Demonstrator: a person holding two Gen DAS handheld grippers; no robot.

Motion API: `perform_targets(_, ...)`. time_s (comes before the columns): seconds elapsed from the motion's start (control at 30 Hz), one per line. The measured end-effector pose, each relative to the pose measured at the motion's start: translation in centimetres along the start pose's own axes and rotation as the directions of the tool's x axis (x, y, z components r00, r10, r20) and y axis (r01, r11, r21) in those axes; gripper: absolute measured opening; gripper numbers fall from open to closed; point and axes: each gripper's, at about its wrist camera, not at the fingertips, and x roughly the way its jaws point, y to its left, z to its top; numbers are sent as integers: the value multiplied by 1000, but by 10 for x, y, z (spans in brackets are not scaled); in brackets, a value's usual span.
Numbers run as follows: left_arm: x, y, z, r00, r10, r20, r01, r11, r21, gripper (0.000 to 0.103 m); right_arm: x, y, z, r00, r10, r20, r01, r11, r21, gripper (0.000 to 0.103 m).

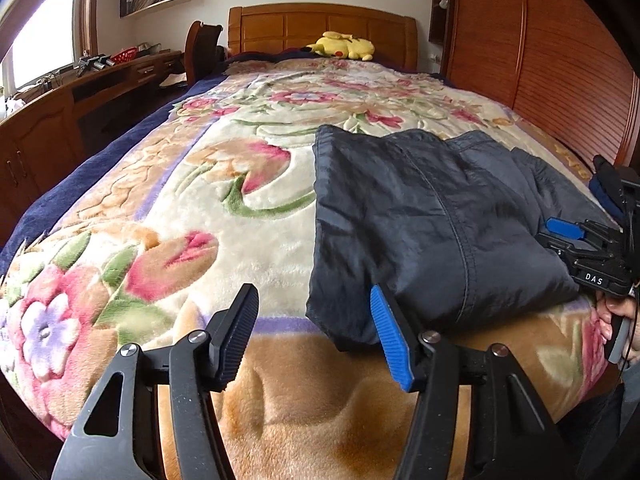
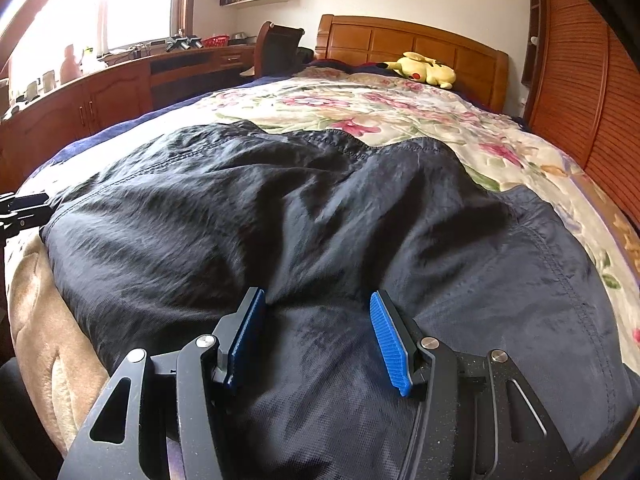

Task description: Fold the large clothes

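A dark navy garment [image 1: 420, 216] lies folded on the floral blanket [image 1: 224, 184] near the foot of the bed. My left gripper [image 1: 314, 336] is open and empty, with its blue pad [image 1: 390, 340] at the garment's near left corner. My right gripper [image 2: 316, 340] is open, its jaws spread just above the garment [image 2: 280, 208] at its near edge, holding nothing. The right gripper also shows in the left wrist view [image 1: 588, 248] at the garment's right side, held by a hand. The left gripper's fingers [image 2: 20, 208] show at the far left of the right wrist view.
A yellow plush toy [image 1: 344, 46] lies by the wooden headboard [image 1: 320, 26]. A long wooden desk [image 1: 80, 92] with clutter and a chair [image 1: 200, 48] run along the left of the bed. A slatted wooden wardrobe [image 1: 540, 60] stands on the right.
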Motion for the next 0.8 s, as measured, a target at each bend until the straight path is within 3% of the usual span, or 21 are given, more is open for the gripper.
perform_targets(0.17,3,0,9,999,6,-53,-6,1000,0,60,2,1,2,1000,3,-8,-3,1000,-1,57)
perform_targets(0.47,8,-11,24,994,58,-97,-50,995,90,60,9,-3,9,999,22,-31,-22,1000,12,57)
perform_targets(0.8,14,-7,20,997,-22,-79,28,997,71,60,10,-5,11,998,31,-45,-30,999,22,57)
